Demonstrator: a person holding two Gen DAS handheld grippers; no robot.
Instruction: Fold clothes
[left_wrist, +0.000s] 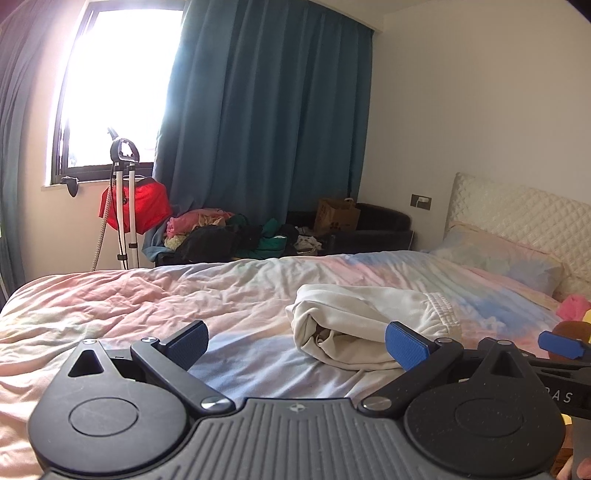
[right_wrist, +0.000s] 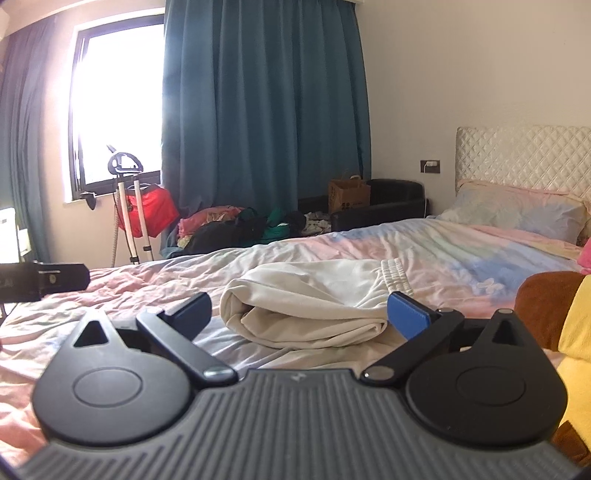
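Observation:
A cream-white garment (left_wrist: 373, 325) lies folded into a loose bundle on the pastel bedsheet (left_wrist: 184, 295), its ribbed waistband toward the pillow. It also shows in the right wrist view (right_wrist: 314, 302). My left gripper (left_wrist: 297, 345) is open and empty, just short of the garment's left end. My right gripper (right_wrist: 299, 314) is open and empty, its blue pads either side of the bundle's near edge, slightly above the sheet. The right gripper's blue fingertip (left_wrist: 561, 345) shows at the right edge of the left wrist view.
A pillow (right_wrist: 517, 214) and quilted headboard (right_wrist: 524, 155) are at the right. A brown and yellow plush toy (right_wrist: 554, 314) lies near right. Beyond the bed are a clothes pile (right_wrist: 236, 225), a garment steamer stand (right_wrist: 133, 206), a paper bag (right_wrist: 349, 194) and blue curtains (right_wrist: 266, 103).

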